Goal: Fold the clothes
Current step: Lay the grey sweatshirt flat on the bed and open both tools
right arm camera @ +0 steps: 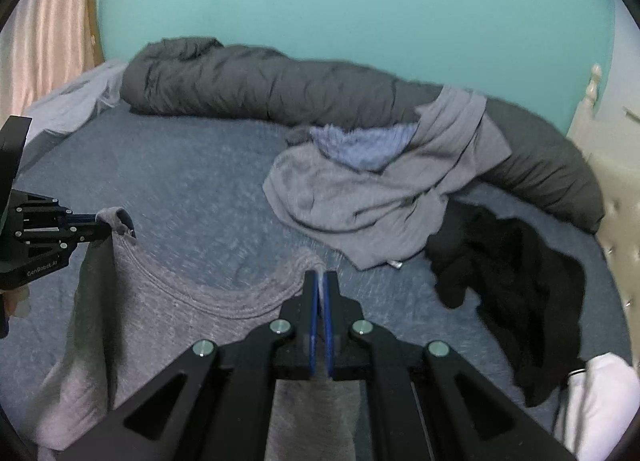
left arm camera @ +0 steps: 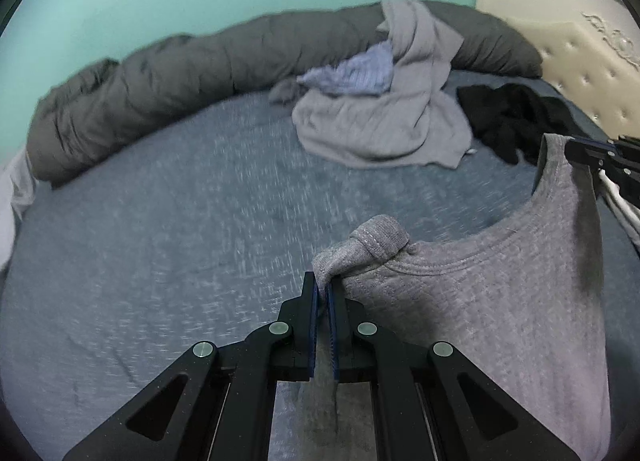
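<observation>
A grey knit top (left arm camera: 480, 301) hangs between my two grippers above the blue bed sheet (left arm camera: 160, 221). My left gripper (left arm camera: 323, 281) is shut on one shoulder strap of the top. My right gripper (right arm camera: 320, 279) is shut on the other strap; it also shows in the left wrist view (left arm camera: 576, 153) at the far right. The left gripper shows in the right wrist view (right arm camera: 102, 227) at the left, gripping the strap. The top (right arm camera: 160, 321) sags between the grips with its neckline facing the bed.
A light grey garment (right arm camera: 380, 197) lies crumpled with a blue cloth (right arm camera: 360, 145) on it. A black garment (right arm camera: 520, 293) lies to its right. A rolled dark grey duvet (right arm camera: 280, 89) runs along the teal wall. A cream tufted headboard (left arm camera: 580, 73) stands at the right.
</observation>
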The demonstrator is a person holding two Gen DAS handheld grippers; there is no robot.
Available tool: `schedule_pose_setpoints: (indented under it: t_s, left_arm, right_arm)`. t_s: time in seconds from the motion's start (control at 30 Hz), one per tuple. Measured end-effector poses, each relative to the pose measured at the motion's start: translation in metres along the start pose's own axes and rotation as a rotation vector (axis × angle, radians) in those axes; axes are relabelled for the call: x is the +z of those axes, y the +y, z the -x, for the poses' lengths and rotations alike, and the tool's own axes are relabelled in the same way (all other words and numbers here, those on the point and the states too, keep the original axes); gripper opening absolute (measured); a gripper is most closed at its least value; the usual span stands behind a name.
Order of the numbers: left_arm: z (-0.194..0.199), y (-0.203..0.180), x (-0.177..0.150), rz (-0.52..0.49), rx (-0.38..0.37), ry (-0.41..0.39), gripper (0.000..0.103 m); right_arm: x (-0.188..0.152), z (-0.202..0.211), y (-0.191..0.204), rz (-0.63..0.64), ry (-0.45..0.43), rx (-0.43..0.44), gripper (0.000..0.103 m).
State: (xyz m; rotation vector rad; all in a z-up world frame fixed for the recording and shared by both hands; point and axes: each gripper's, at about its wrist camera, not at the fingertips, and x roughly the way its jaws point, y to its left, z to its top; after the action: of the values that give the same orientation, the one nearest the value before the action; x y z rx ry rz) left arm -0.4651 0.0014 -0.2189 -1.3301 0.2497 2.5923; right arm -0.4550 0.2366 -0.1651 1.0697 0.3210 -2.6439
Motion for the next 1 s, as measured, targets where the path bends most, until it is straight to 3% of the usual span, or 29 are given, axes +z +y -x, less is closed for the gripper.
schedule_pose_setpoints:
  t_s: [0.17,0.57,0.73,0.83,1.0]
  left_arm:
    - [-0.038,0.001,0.002,-0.022,0.019,0.03,0.005]
    - [-0.098,0.0,0.029,-0.021,0.087,0.045,0.005]
    - [-0.114,0.009,0.038,0.028,0.101,0.06,0.003]
    - [-0.113,0.009,0.034,0.027,0.074,0.059,0.004]
    - [-0.09,0.027,0.027,0.119,0.012,0.032,0.006]
  right_arm:
    - [-0.013,-0.052,-0.011,-0.035,0.05,0.005,0.002]
    - [-0.001,-0.115,-0.027,-0.035,0.044,-0.061,0.002]
    - [0.001,-0.141,-0.034,-0.084,0.09,-0.103,0.003]
    - [0.002,-0.149,-0.032,-0.085,0.085,-0.075,0.003]
    - [-0.019,-0.106,-0.042,-0.182,0.039,-0.014,0.006]
